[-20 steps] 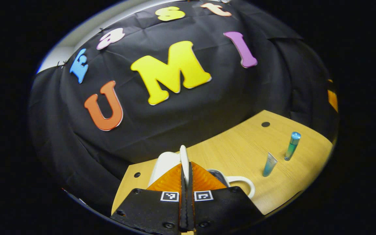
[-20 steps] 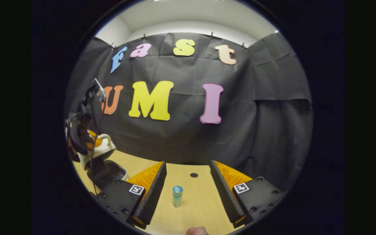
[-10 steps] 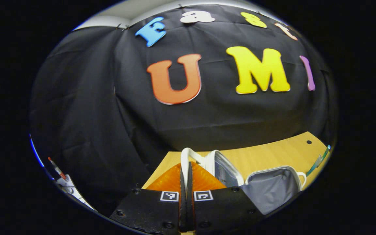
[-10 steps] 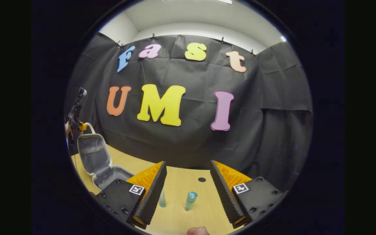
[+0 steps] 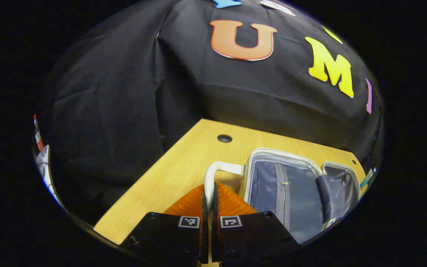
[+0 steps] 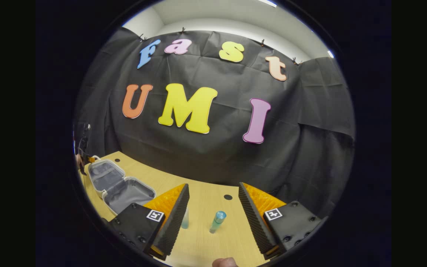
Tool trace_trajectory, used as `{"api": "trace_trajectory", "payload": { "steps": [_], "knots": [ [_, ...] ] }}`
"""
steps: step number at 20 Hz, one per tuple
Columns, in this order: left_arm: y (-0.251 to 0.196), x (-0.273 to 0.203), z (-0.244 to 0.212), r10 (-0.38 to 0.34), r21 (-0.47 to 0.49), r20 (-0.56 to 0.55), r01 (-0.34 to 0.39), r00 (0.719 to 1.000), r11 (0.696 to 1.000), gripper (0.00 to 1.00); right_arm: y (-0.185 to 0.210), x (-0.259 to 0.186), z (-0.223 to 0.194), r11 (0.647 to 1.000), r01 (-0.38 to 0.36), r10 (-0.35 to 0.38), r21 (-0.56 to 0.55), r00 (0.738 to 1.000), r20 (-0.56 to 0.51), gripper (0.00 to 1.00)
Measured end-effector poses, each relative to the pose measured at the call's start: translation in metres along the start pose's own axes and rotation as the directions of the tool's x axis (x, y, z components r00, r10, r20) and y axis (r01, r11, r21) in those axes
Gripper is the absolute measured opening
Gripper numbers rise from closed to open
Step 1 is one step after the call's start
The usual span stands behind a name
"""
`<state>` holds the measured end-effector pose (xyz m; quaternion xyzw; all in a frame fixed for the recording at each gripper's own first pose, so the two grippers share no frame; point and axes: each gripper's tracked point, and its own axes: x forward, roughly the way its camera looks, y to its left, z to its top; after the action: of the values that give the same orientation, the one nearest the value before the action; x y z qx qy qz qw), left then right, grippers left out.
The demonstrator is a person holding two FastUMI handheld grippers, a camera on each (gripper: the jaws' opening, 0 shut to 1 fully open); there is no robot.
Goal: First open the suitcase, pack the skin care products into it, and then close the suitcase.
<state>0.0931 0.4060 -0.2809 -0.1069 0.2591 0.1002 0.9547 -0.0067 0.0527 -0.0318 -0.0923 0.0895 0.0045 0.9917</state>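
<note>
Left gripper (image 5: 209, 202) clamped on the white handle (image 5: 215, 174) of the suitcase (image 5: 295, 193), fingers pressed together around it, aimed level along the wooden table (image 5: 169, 174). Lying flat and open, grey lining up, far half cut off at the view's edge. Right gripper (image 6: 213, 211) spread wide, tilted down over the table. Between its fingers, a blue-capped bottle (image 6: 217, 221); beside it a small tube (image 6: 185, 221), partly hidden behind one finger. Farther left, the open suitcase (image 6: 121, 187).
</note>
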Motion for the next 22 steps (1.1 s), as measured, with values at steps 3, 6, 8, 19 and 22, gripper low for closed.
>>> {"api": "trace_trajectory", "payload": {
  "steps": [3, 6, 8, 19, 22],
  "knots": [
    [0.007, 0.009, -0.009, -0.018, -0.02, -0.001, 0.018, 1.0, 1.0, 0.08, 0.007, 0.002, 0.0, 1.0, -0.005, 0.005, -0.018, 1.0, -0.008, 0.8],
    [0.017, 0.009, -0.012, 0.008, -0.005, -0.02, -0.008, 1.0, 1.0, 0.21, 0.018, 0.005, -0.004, 1.0, -0.024, 0.024, -0.017, 1.0, -0.019, 0.78],
    [0.023, 0.006, -0.011, 0.044, 0.034, -0.025, -0.044, 0.999, 0.998, 0.45, 0.023, 0.008, -0.004, 0.999, -0.034, 0.034, -0.004, 0.999, -0.02, 0.8],
    [-0.093, -0.115, 0.099, 0.075, 0.091, 0.262, -0.101, 0.962, 0.991, 0.92, 0.0, 0.019, -0.014, 0.995, -0.071, 0.07, 0.063, 0.997, 0.023, 0.8],
    [-0.176, -0.152, 0.114, -0.026, 0.118, 0.333, -0.014, 0.943, 0.993, 0.92, -0.02, 0.021, -0.02, 0.992, -0.07, 0.067, 0.1, 0.997, 0.038, 0.8]
  ]
}}
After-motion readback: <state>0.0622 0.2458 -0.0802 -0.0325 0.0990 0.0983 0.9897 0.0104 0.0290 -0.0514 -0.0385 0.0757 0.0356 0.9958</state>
